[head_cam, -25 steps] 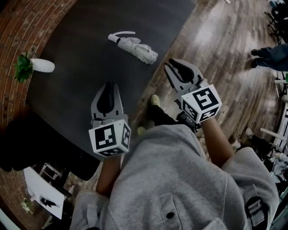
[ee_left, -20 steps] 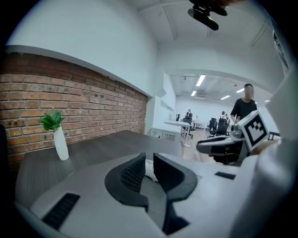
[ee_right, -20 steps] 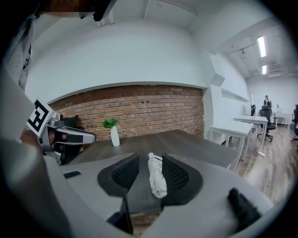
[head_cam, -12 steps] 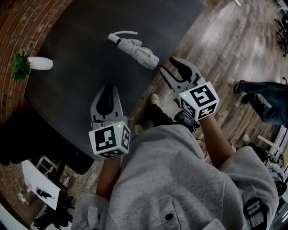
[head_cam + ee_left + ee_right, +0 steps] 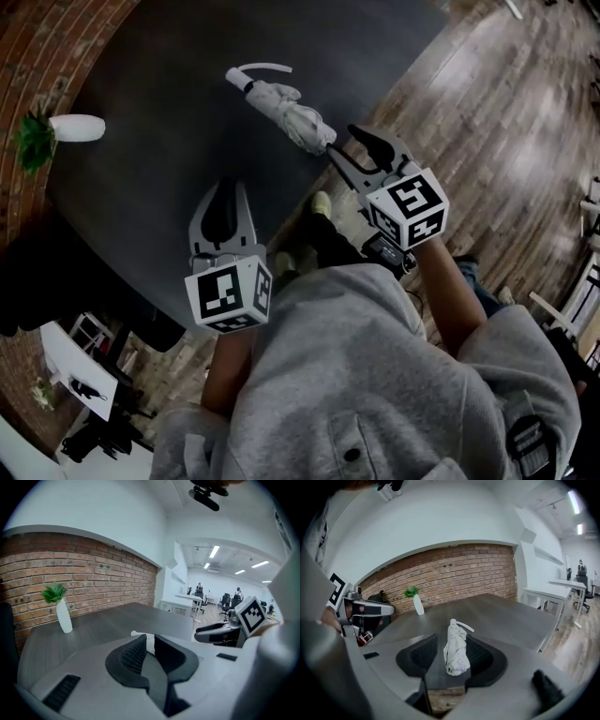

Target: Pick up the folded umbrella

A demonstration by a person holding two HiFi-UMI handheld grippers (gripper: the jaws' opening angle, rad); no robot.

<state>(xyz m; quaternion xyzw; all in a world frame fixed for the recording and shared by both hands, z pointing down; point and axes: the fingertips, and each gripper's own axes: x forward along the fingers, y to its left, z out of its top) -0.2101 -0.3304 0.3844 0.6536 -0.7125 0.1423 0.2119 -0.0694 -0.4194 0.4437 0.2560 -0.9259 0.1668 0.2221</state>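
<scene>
Umbrella (image 5: 286, 111): white, folded, lying flat on the dark table (image 5: 159, 141) close to the table's near edge, its curved strap end pointing away and its bunched end towards the person. Right gripper (image 5: 345, 142): jaws apart and opening, tips just beside the bunched end; in the right gripper view the umbrella (image 5: 456, 651) shows lengthwise in the gap between the two pads, neither pad pressing on it, nothing held. Left gripper (image 5: 225, 183): over the table, well apart from the umbrella, jaws drawn almost together with only a slit between them, nothing in its grasp. White vase (image 5: 77, 127) with a green plant (image 5: 33, 141): upright at the far side of the table, beside the brick wall (image 5: 454, 573), well apart from the umbrella. Wooden floor (image 5: 487, 122): beyond the table edge, on the right gripper's side. Grey top (image 5: 356, 375): worn by the person, filling the lower part of the head view
</scene>
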